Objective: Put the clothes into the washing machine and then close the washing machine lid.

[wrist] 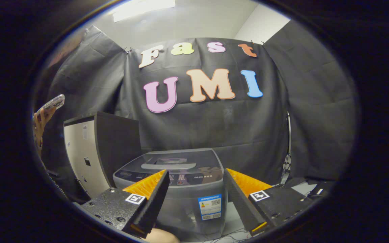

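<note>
One washing machine (pixel 177 175), lid shut, is faced at lower centre; the claw (pixel 196 199) is spread wide, empty; clothes are yet to be fetched.

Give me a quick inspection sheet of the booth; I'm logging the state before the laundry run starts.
Surface: pale floor right of the machine.
Job's things: washing machine ahead of the fingers, lid shut; clothes nothing seen.
Clutter: small dark item on the floor at right.
Grippers: gripper open, fingers apart, holding nothing.
Cables: thin wires on the floor at the machine's base.
Surroundings: cabinet left of the machine; a person's hand holding a phone; black cloth wall behind.
</note>
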`<state>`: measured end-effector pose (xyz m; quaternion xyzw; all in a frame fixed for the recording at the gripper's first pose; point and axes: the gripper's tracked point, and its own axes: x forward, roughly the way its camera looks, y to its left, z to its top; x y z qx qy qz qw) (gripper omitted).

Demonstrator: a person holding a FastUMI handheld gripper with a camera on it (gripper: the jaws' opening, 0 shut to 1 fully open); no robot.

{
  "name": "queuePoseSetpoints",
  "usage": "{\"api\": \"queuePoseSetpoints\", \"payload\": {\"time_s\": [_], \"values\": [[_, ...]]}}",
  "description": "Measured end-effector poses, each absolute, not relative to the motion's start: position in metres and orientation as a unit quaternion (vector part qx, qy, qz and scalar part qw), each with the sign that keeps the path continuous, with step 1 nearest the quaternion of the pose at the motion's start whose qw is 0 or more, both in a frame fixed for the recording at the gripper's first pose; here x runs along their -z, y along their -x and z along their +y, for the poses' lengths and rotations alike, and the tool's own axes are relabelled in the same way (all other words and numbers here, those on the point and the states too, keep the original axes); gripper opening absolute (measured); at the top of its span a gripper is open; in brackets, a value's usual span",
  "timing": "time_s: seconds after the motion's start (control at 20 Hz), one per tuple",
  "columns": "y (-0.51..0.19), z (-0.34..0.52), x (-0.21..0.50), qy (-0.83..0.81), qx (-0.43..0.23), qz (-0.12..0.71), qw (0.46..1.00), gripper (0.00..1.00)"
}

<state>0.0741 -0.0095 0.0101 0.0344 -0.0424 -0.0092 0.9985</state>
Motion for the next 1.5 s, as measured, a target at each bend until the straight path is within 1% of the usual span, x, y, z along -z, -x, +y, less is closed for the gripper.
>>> {"api": "queuePoseSetpoints", "payload": {"time_s": [0.4, 0.6, 0.8, 1.0, 1.5], "values": [[-0.064, -0.004, 0.021, -0.036, -0.005, 0.004, 0.999, 0.97], [-0.061, -0.001, 0.021, -0.017, -0.003, 0.005, 1.000, 0.97], [-0.058, 0.003, 0.032, 0.002, -0.008, 0.028, 1.000, 0.97], [-0.060, -0.001, 0.028, 0.004, 0.003, 0.023, 1.000, 0.97], [-0.060, -0.001, 0.026, 0.003, 0.004, 0.016, 1.000, 0.97]]}}
